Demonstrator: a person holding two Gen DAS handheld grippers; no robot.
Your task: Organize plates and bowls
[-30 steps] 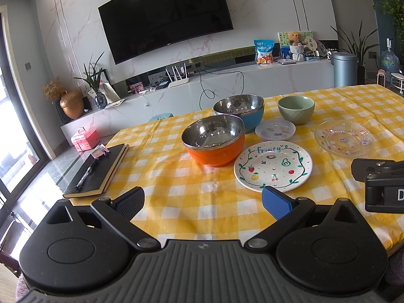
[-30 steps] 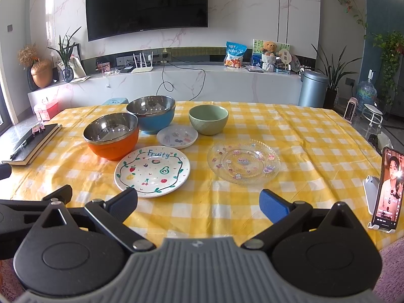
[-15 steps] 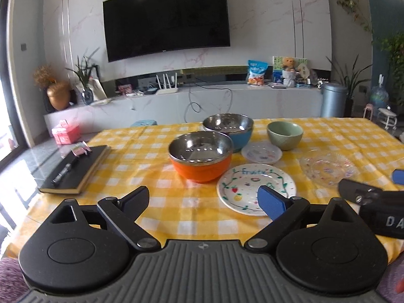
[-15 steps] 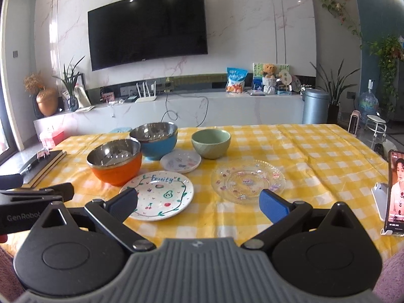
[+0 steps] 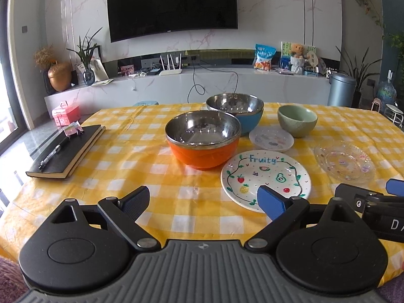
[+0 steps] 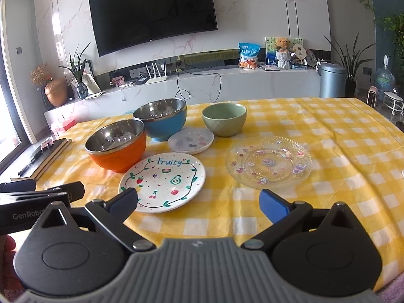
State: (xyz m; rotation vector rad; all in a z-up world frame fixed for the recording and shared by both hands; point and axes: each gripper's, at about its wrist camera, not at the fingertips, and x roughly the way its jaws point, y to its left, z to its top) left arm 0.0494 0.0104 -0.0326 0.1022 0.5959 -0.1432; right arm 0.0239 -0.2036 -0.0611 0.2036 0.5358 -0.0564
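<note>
On the yellow checked table stand an orange steel-lined bowl point(image 5: 202, 141), a blue steel-lined bowl point(image 5: 236, 112) behind it, and a green ceramic bowl point(image 5: 297, 121). A small white saucer point(image 5: 271, 140), a white "Fruity" plate point(image 5: 265, 178) and a clear glass plate point(image 5: 344, 162) lie flat. The same items show in the right wrist view: orange bowl point(image 6: 116, 145), blue bowl point(image 6: 160, 118), green bowl point(image 6: 224, 118), saucer point(image 6: 191, 140), Fruity plate point(image 6: 162, 180), glass plate point(image 6: 269, 164). My left gripper point(image 5: 202, 200) is open and empty near the front edge. My right gripper point(image 6: 198, 202) is open and empty, in front of both plates.
A black notebook with a pen point(image 5: 65, 151) lies at the table's left edge. The table's front edge runs just under both grippers. The left gripper's side point(image 6: 38, 197) shows at the right view's left; the right gripper point(image 5: 373, 202) shows at the left view's right.
Both grippers have moved a little closer to the dishes and the views have tilted; the dishes look larger. Both stay open. No dish has moved.
</note>
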